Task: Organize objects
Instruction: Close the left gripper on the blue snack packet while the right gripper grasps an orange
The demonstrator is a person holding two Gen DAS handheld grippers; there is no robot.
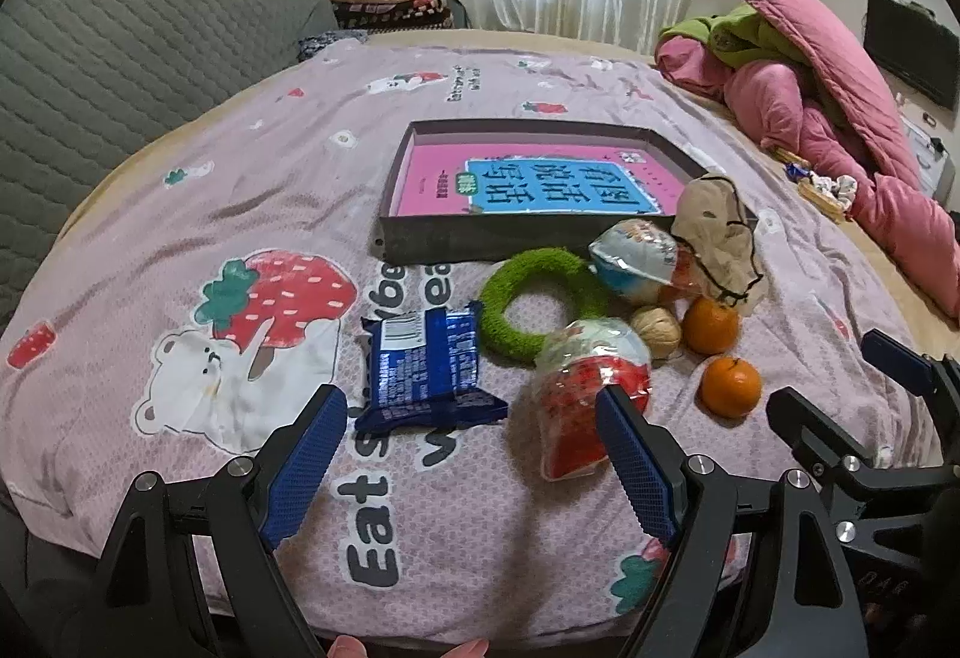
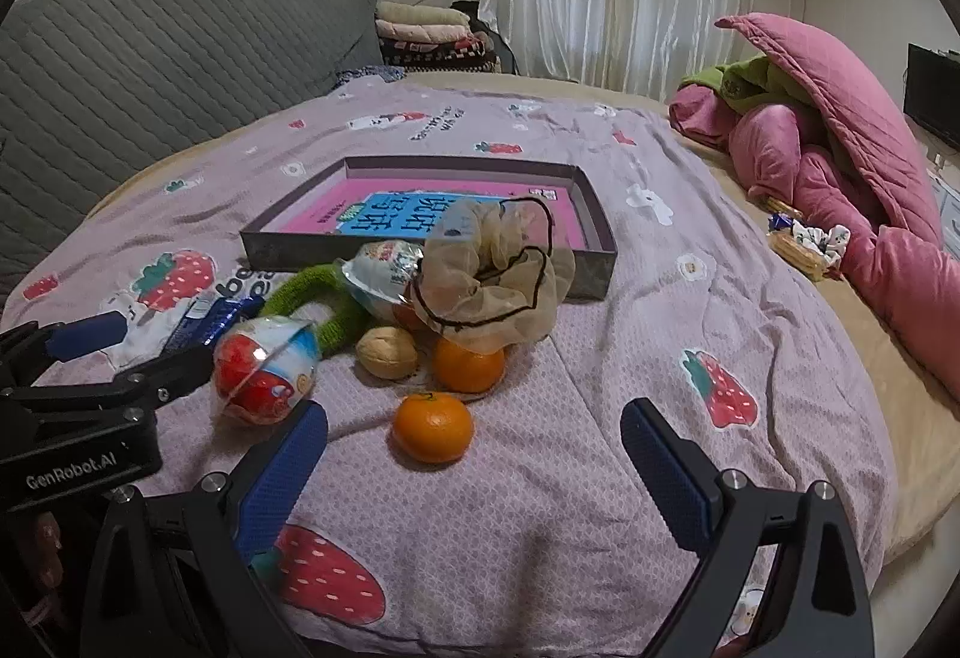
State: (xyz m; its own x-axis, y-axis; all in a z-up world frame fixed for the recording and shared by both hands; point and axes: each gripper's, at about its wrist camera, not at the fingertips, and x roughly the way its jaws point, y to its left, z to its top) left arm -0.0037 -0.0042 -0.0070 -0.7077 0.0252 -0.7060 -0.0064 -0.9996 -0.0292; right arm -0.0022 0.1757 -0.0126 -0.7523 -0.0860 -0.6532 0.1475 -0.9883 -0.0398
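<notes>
While both grippers hang over the bed with nothing between their jaws, the objects lie in a small heap on the pink bedsheet (image 1: 180,214), just in front of the dark tray (image 1: 510,238) that holds a pink book (image 1: 540,178).

Going from left to right, the left gripper (image 1: 474,454) stands wide open and points down toward the blue snack packet (image 1: 426,370). This packet is flat, light and crinkly, so I think the pads should close across its short sides, not on the slippery face. Next comes the green fuzzy ring (image 1: 540,298), soft and easy to pinch at any part of its band. Beside it are 2 wrapped round toys, the red one (image 1: 588,388) close to the left gripper's right finger and the pale one (image 1: 636,262) behind; their shiny film looks slippery, so a hold around the middle seems safest. A walnut (image 1: 657,329) lies between them, hard and small. The beige mesh bag (image 1: 714,238) leans on the tray corner; it is limp and will fold when lifted.

Farther right, 2 oranges wait. The right gripper (image 2: 474,454) is fully open, with the near orange (image 2: 432,427) just in front of it, and the far orange (image 2: 468,367) sits under the mesh bag. They are firm but may roll.
</notes>
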